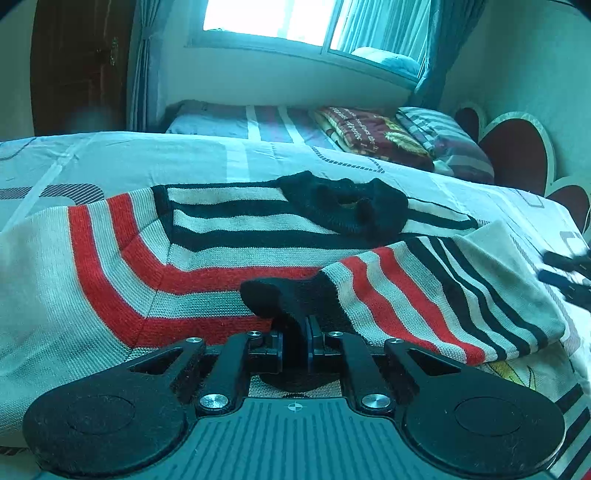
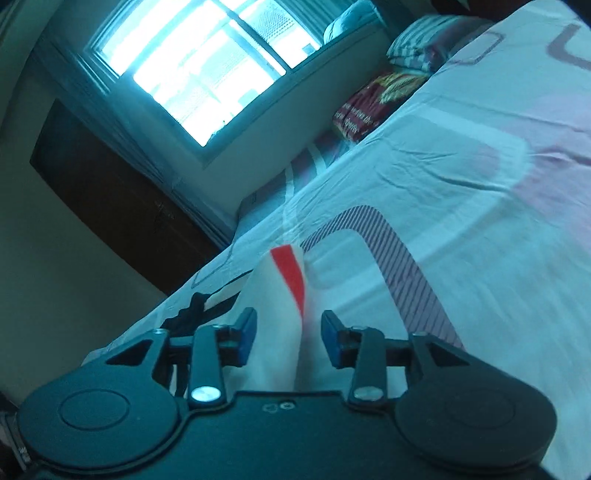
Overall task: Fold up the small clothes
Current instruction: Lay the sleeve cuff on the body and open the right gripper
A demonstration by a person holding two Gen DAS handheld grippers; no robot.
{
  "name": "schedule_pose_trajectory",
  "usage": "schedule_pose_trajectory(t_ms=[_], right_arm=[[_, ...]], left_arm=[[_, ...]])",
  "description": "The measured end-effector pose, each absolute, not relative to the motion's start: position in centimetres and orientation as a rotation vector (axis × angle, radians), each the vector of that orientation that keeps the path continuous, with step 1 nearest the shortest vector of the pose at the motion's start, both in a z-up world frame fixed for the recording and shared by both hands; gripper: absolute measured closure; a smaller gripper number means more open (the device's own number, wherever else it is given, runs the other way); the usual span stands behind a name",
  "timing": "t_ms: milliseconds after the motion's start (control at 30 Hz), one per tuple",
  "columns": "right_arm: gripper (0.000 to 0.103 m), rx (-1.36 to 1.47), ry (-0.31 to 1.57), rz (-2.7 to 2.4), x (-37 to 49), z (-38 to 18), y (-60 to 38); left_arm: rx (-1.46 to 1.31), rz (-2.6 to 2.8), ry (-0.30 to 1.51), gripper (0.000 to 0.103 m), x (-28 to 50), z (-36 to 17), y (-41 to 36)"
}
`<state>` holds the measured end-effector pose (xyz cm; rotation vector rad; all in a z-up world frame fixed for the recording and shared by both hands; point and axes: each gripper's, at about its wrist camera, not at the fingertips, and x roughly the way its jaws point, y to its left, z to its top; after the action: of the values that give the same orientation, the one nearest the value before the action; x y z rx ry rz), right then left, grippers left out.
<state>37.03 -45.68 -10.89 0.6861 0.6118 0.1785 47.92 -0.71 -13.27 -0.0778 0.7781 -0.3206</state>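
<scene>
While striped sweater (image 1: 229, 254) lies spread across near bed (image 1: 129, 155), left gripper (image 1: 295, 332) has fingers clamped on black cuff (image 1: 273, 299) of sleeve folded over body. Right gripper (image 2: 288, 332) stands with fingers apart; white-and-red fabric fold (image 2: 280, 295) lies between them, pads not pressing (view tilted, blurred). Bare sheet beyond sweater's far edge and toward right side. Count: one sweater, two beds, one pillow (image 1: 443, 144), one folded blanket (image 1: 369, 133), one window (image 1: 273, 18).
</scene>
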Motion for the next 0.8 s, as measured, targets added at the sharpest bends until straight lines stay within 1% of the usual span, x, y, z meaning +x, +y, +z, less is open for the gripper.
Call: schedule_pose_trajectory(t_ms=[100,133,167,200,267,333,400,433,467,500,533,567,600,667,700,733,800], right_arm=[[0.064,0.665,0.658,0.195,39.6,-12.0,-44.9],[0.070,0.637,0.669,0.198,40.0,-12.0,-44.5],[0.081,0.599,0.680,0.205,40.1,-12.1,-43.9],[0.095,0.538,0.690,0.188,40.1,-11.7,-43.2],[0.095,0.498,0.664,0.154,39.5,-11.2,-42.7],[0.096,0.454,0.682,0.120,39.6,-11.7,-42.2],[0.096,0.447,0.680,0.107,39.5,-11.7,-41.9],[0.090,0.437,0.684,0.096,39.4,-11.2,-41.9],[0.085,0.424,0.673,0.078,38.8,-10.6,-41.8],[0.080,0.396,0.647,0.062,37.9,-9.6,-41.7],[0.080,0.372,0.620,0.076,36.8,-8.6,-41.6],[0.082,0.360,0.604,0.106,35.4,-7.9,-41.4],[0.085,0.342,0.593,0.139,34.3,-7.3,-41.1],[0.087,0.266,0.585,0.189,32.2,-6.9,-39.5],[0.092,0.236,0.589,0.209,31.3,-7.0,-38.7],[0.095,0.196,0.600,0.228,30.8,-7.2,-37.6],[0.097,0.099,0.677,0.223,30.6,-8.8,-35.8]], left_arm=[[-0.089,-0.313,0.776,0.093,47.9,-13.3,-0.7],[-0.095,-0.311,0.774,0.094,47.9,-13.2,-0.7],[-0.102,-0.307,0.760,0.094,47.7,-13.1,-0.6],[-0.113,-0.292,0.733,0.094,47.4,-12.9,-0.4],[-0.109,-0.244,0.712,0.094,47.0,-12.8,-0.3],[-0.098,-0.227,0.733,0.094,47.0,-13.8,-0.6],[-0.067,-0.220,0.715,0.093,46.8,-13.7,-0.9],[-0.062,-0.219,0.714,0.087,46.7,-13.5,-0.8],[-0.057,-0.200,0.715,0.077,46.6,-13.3,-0.5],[-0.042,-0.154,0.697,0.054,46.1,-12.8,-0.1],[-0.032,-0.121,0.655,0.045,45.3,-12.1,0.3],[-0.033,-0.116,0.611,0.045,44.5,-11.4,0.6],[-0.044,-0.129,0.600,0.045,44.3,-10.9,0.6],[-0.053,-0.184,0.592,0.045,44.3,-10.2,-0.6],[-0.029,-0.221,0.586,0.045,44.4,-10.2,-1.9],[0.006,-0.248,0.583,0.045,44.4,-10.4,-3.3],[0.063,-0.290,0.623,0.045,45.1,-11.8,-5.5]])
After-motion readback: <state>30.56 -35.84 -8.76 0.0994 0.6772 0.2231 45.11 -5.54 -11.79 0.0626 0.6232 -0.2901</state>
